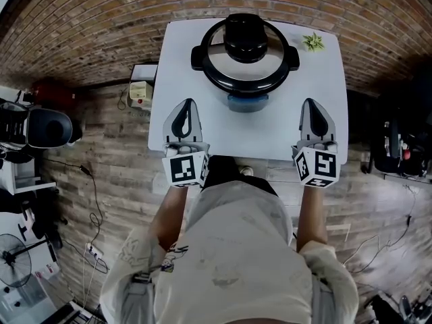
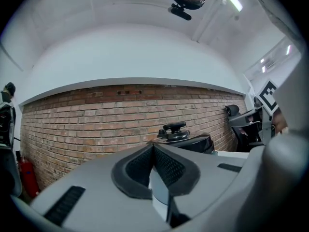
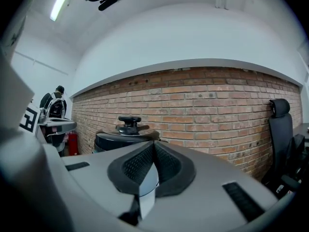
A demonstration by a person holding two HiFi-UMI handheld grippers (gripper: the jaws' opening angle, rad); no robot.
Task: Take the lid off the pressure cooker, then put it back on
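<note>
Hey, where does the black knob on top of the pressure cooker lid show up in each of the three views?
Head view: the black round knob sits on the steel lid, top centre.
Left gripper view: the knob is right of centre, just below mid-height.
Right gripper view: the knob is left of centre, just below mid-height.
Shared landmark: the red brick wall behind it.

No word, brand or number is legible in any view. The only sign-like marks are black-and-white square patterns, without letters, on the marker cube (image 1: 183,169) of the left gripper (image 1: 187,106), at 7 o'clock from the pressure cooker (image 1: 245,52), and on the cube of the right gripper (image 1: 311,105), at 5 o'clock. The pale panel (image 1: 248,102) at 6 o'clock on the cooker's front is too small to read.
</note>
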